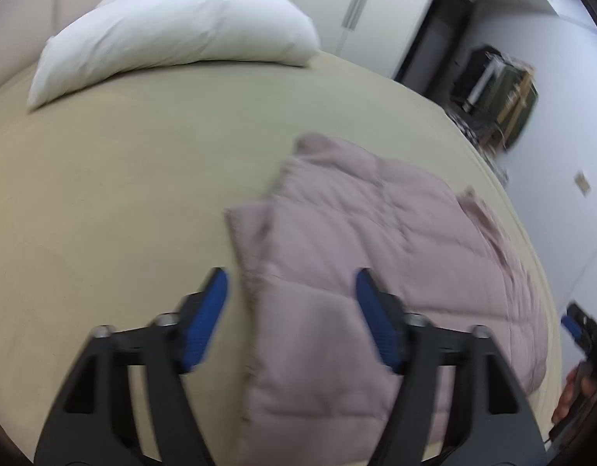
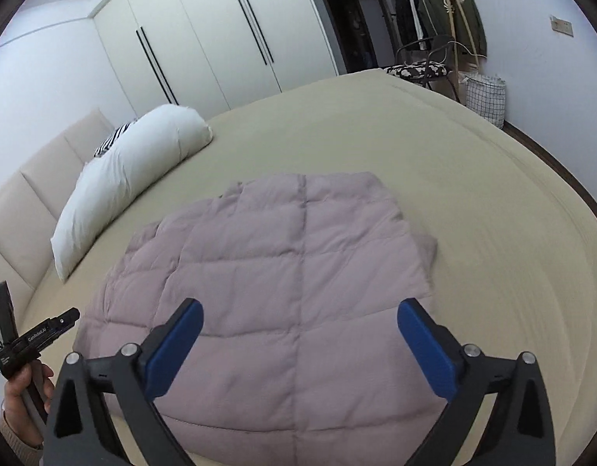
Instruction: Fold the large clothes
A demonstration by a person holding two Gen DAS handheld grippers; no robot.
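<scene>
A pale mauve quilted puffer jacket (image 2: pixel 283 287) lies folded into a rough rectangle on the beige bed (image 2: pixel 473 202). It also shows in the left wrist view (image 1: pixel 376 272), blurred by motion. My left gripper (image 1: pixel 290 283) is open and empty, held above the jacket's left edge. My right gripper (image 2: pixel 298 310) is open and empty above the jacket's near part. The left gripper's body and the hand that holds it (image 2: pixel 30 345) show at the lower left of the right wrist view. The right gripper (image 1: pixel 582 330) shows at the right edge of the left wrist view.
A white pillow (image 2: pixel 127 178) lies by the padded headboard (image 2: pixel 34 194), with a striped item behind it. White wardrobes (image 2: pixel 205 39) stand beyond the bed. A chair (image 2: pixel 422 66), hanging clothes (image 2: pixel 446 7) and a grid-pattern basket (image 2: pixel 486 97) stand at the far right.
</scene>
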